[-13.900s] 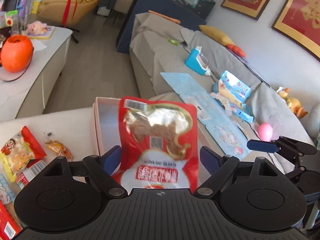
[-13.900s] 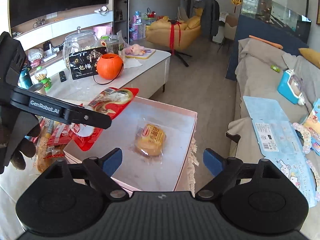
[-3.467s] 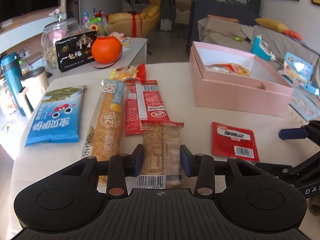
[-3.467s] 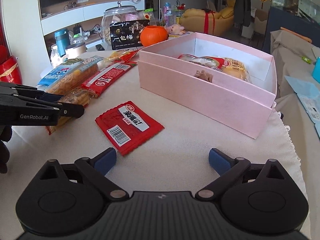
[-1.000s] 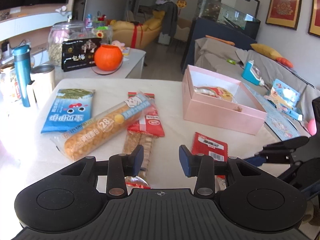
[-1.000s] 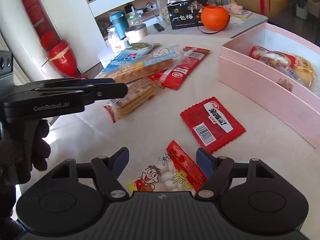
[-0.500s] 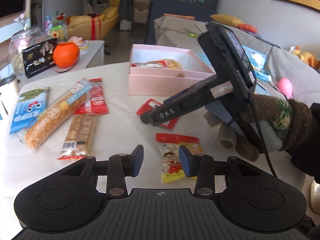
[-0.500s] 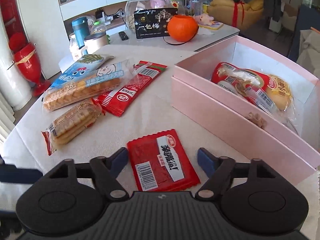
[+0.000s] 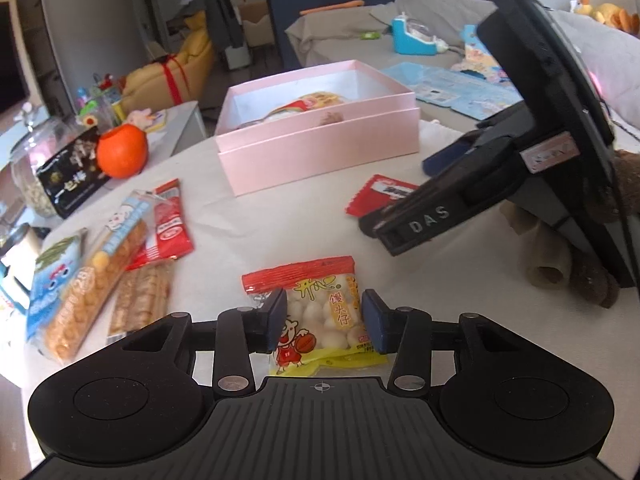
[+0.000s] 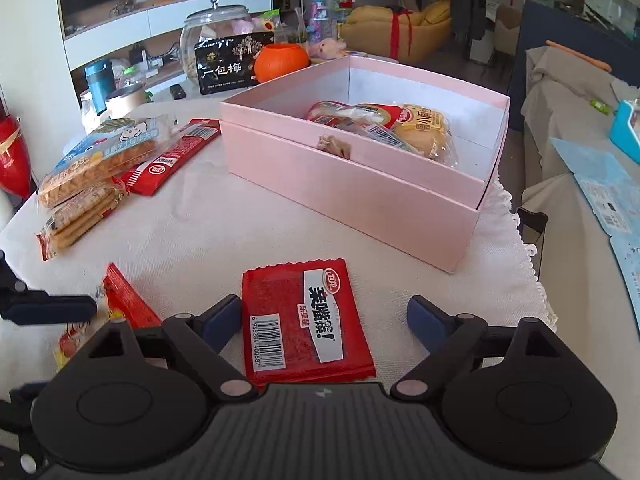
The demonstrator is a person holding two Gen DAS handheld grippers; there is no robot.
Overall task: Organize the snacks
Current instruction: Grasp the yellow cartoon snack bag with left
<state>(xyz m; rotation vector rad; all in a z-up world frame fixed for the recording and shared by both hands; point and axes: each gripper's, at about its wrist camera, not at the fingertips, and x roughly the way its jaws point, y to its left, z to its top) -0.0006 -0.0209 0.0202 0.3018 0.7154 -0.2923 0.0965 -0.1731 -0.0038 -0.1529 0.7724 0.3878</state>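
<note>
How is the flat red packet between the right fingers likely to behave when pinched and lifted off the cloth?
The flat red packet looks thin and sealed flat, so it is probably light and will likely bend or droop from a side pinch. Its glossy film may slip. Because it lies flush on the tablecloth, the open right gripper may struggle to get under an edge.

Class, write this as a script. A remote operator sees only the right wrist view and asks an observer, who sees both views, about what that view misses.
Operator: What lies between the left claw fingers?
Observer: A red-and-yellow bag of white puffs, flat on the cloth. The jaws have just been opening around it.
Operator: What is behind my camera?
Observer: A gloved hand in brown knit, gripping the device.
Operator: Is there anything far off on the sofa?
Observer: A yellow plush duck.
</note>
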